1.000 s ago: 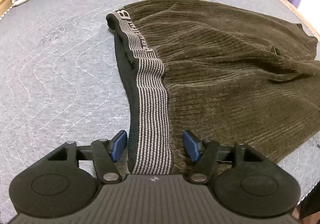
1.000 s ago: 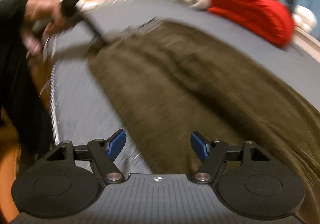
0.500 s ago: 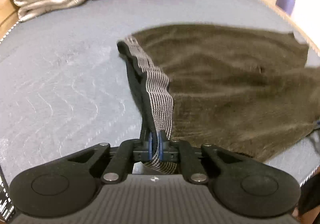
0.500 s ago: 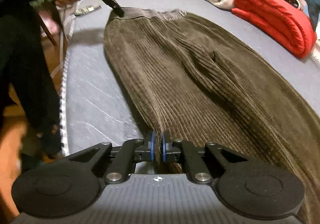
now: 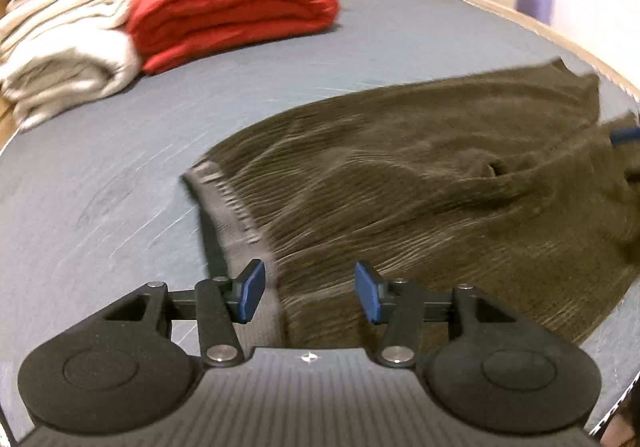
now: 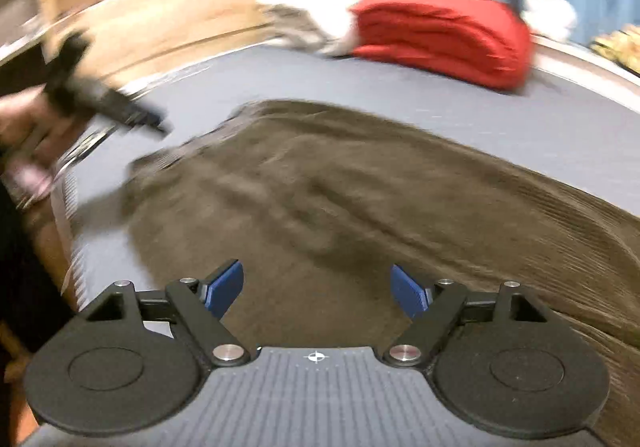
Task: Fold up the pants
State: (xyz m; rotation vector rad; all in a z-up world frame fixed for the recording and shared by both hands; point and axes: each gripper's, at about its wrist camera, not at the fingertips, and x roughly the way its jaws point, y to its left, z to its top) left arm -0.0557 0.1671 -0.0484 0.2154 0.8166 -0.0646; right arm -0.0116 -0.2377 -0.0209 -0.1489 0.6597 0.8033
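Dark olive corduroy pants (image 5: 420, 183) lie flat on the grey quilted mattress (image 5: 100, 175), with a striped grey waistband (image 5: 236, 215) at their left end. My left gripper (image 5: 306, 295) is open and empty, raised just above the waistband end. My right gripper (image 6: 318, 289) is open and empty above the leg part of the pants (image 6: 320, 199). The left gripper (image 6: 100, 103) and the hand holding it show blurred at the left of the right wrist view, near the waistband.
A folded red garment (image 5: 228, 15) and folded cream blankets (image 5: 60, 43) lie at the far side of the mattress. They also show in the right wrist view, the red garment (image 6: 440, 35) at upper right. The mattress edge (image 6: 70, 215) runs down the left.
Both grippers were shut on the pants half a second ago; both have now opened, let go and lifted back. The pants lie flat on the mattress.
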